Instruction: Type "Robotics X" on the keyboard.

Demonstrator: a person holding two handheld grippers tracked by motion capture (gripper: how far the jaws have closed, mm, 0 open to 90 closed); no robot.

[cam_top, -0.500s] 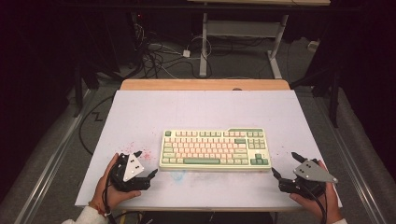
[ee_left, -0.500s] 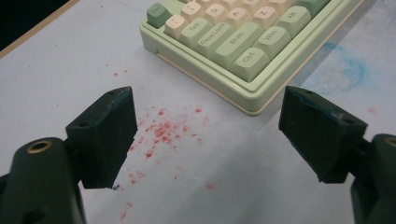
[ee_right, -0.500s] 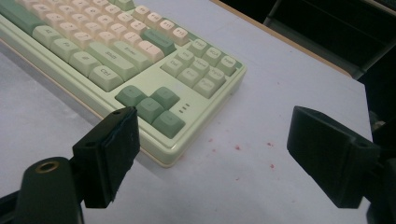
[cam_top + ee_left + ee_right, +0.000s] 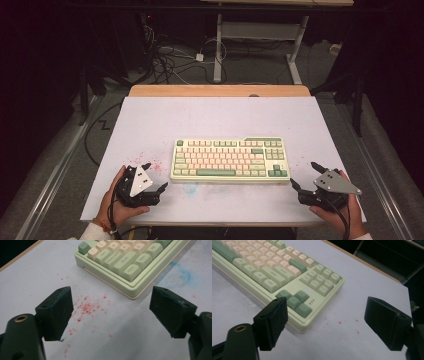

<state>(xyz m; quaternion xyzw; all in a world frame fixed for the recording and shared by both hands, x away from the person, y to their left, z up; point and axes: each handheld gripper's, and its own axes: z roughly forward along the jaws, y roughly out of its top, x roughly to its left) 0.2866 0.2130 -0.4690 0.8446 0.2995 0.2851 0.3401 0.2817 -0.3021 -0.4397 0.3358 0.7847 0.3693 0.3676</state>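
Left tool [image 4: 155,176] jaws wide apart, right tool [image 4: 306,175] likewise, both hand-held low

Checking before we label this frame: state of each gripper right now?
Left gripper: open, fingers wide apart, nothing between them, near the keyboard's left end.
Right gripper: open, holding nothing, by the keyboard's right end.

A white table [image 4: 150,125] with a wooden far edge fills the middle of the high view. A keyboard [image 4: 230,160] lies flat on it, lower centre. Red specks [image 4: 150,162] mark the surface to its left, a faint blue smudge [image 4: 190,187] below it.
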